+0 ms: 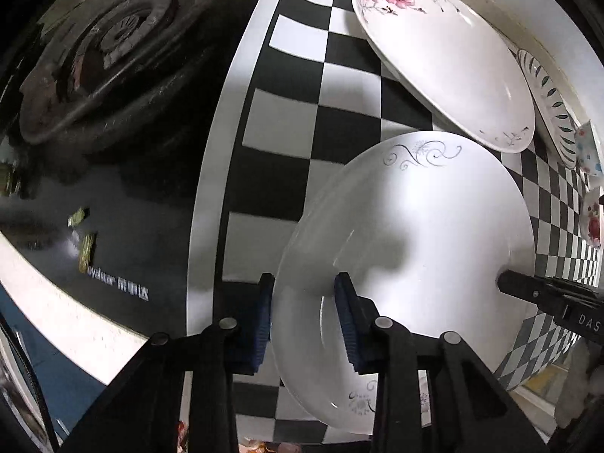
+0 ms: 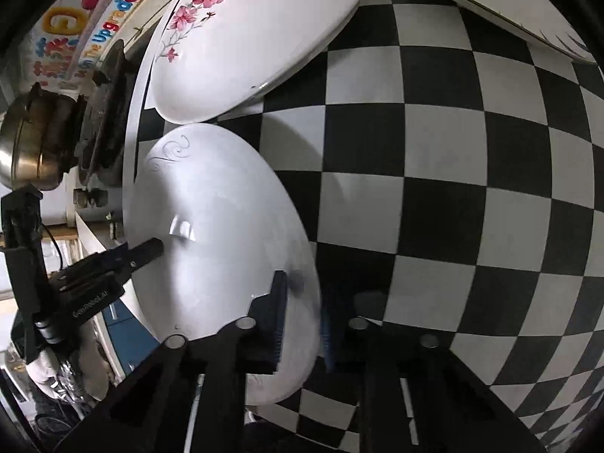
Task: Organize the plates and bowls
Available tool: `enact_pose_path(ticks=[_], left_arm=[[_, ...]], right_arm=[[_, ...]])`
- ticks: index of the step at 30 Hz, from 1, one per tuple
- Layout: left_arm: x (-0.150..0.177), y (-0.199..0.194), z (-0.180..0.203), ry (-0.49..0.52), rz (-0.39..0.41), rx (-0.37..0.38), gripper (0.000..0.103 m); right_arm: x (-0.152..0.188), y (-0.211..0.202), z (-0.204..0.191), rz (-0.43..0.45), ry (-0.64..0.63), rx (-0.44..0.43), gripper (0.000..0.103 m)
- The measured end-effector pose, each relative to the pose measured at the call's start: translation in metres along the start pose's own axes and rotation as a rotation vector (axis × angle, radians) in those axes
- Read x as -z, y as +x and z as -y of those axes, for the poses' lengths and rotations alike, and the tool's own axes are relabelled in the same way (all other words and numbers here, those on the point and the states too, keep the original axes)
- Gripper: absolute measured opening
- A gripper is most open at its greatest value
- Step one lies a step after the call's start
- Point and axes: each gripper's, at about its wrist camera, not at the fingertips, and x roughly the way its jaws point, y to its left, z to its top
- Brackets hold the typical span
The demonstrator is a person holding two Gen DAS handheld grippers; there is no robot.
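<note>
A white plate with a grey scroll pattern point(image 1: 426, 226) is held above the checkered cloth point(image 1: 287, 120). My left gripper point(image 1: 305, 321) is shut on its near rim, blue pads on either side. My right gripper point(image 2: 302, 321) is shut on the opposite rim of the same plate point(image 2: 215, 226); its finger shows in the left wrist view point(image 1: 528, 290). A white plate with pink roses point(image 1: 445, 53) lies just beyond; it also shows in the right wrist view point(image 2: 256, 34).
A black gas stove with a burner point(image 1: 113, 49) lies left of the cloth. A leaf-rimmed plate point(image 1: 551, 102) and small patterned bowls point(image 1: 590, 219) sit at the right. A brass pot point(image 2: 34, 143) stands on the stove.
</note>
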Motion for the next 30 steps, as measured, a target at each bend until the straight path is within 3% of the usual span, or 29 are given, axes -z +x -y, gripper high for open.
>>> enact_pose_path(ticks=[9,22,30], left_arm=[[0.030,-0.018,0.066,0.010,0.030,-0.012,0.029],[0.034,-0.035,0.196,0.106,0.032,0.041,0.029],[0.029,-0.015,0.237,0.155,-0.003,0.028,0.029]], right_arm=[[0.014,-0.032,0.022,-0.003,-0.029,0.000,0.016],[0.038,-0.138,0.132,0.109,0.035,0.005,0.016],[0.053,-0.154,0.195,0.124,0.113,-0.010,0.016]])
